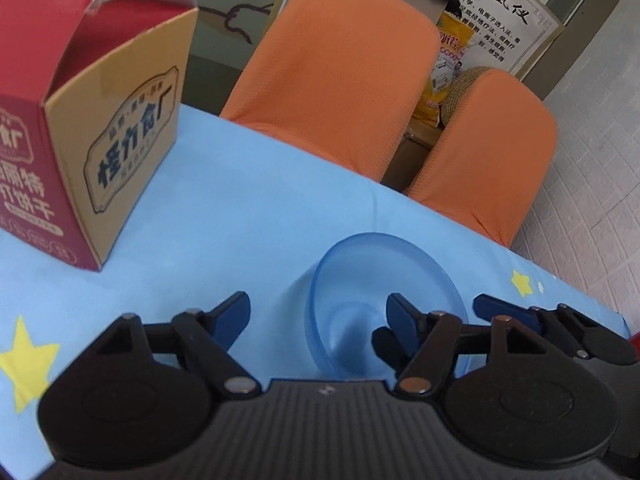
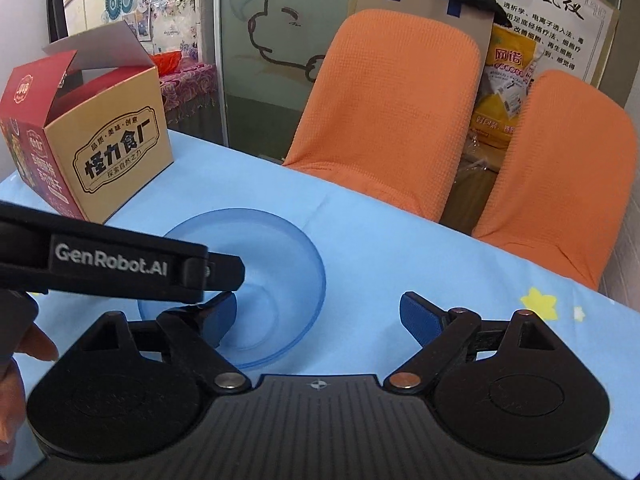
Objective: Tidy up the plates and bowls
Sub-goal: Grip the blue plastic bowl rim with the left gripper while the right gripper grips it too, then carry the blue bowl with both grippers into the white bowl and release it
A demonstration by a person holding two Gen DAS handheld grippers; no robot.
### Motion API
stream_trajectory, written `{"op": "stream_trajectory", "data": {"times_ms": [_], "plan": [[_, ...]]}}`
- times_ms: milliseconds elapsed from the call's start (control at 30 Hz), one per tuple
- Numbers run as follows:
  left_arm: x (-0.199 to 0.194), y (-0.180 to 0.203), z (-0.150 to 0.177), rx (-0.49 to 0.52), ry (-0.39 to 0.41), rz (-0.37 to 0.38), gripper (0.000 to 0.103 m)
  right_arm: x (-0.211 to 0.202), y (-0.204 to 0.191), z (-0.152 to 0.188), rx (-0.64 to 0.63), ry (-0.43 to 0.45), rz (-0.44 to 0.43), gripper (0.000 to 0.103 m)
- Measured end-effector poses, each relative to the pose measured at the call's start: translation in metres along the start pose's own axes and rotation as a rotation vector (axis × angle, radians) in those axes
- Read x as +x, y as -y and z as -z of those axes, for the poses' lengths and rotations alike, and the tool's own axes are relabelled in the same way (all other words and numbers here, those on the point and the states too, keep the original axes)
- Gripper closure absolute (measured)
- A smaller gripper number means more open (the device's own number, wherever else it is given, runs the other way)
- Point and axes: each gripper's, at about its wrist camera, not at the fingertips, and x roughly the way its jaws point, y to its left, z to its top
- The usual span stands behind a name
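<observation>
With both grippers spread wide and holding nothing, I judge I am lining up on the blue bowl (image 2: 244, 284), which sits on the table (image 2: 380, 240) with my left gripper (image 1: 318, 316) reaching over its rim and my right gripper (image 2: 318, 316) beside it, short of the box (image 2: 108, 148), so next I need a finger on each side of the rim.

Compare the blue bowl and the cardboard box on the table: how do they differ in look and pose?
The blue bowl is round, low and translucent; the cardboard box is tall, angular and opaque, red and tan with printed writing. The bowl lies close to both grippers, with a finger of the left gripper and one of the right gripper over it; the box stands farther back, untouched. Both rest upright on the blue tablecloth and are open at the top.
</observation>
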Motion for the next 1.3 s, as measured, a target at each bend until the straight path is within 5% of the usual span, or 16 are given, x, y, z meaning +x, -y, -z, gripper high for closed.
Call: {"op": "stream_trajectory", "data": {"times_ms": [167,233,333,800,1033,1300], "plan": [[0.001,0.005,0.003,0.076,0.011,-0.034,0.057,0.004,-0.003,0.003,0.069,-0.021,-0.071,0.002],[-0.001,0.004,0.005,0.079,0.013,-0.030,0.059,0.001,-0.009,0.003,0.062,-0.025,-0.088,0.018],[-0.005,0.005,0.010,0.090,-0.001,-0.006,0.064,-0.004,-0.018,0.004,0.050,-0.033,-0.112,0.024],[-0.094,0.040,0.047,0.129,0.048,0.091,0.065,-0.092,-0.021,0.022,0.014,0.031,-0.070,0.022],[-0.148,0.083,0.101,0.188,0.084,0.164,0.063,-0.166,-0.018,0.061,0.017,0.074,0.007,0.017],[-0.171,0.127,0.185,0.251,0.000,0.295,0.062,-0.226,-0.004,0.141,0.078,0.057,0.103,0.016]]}}
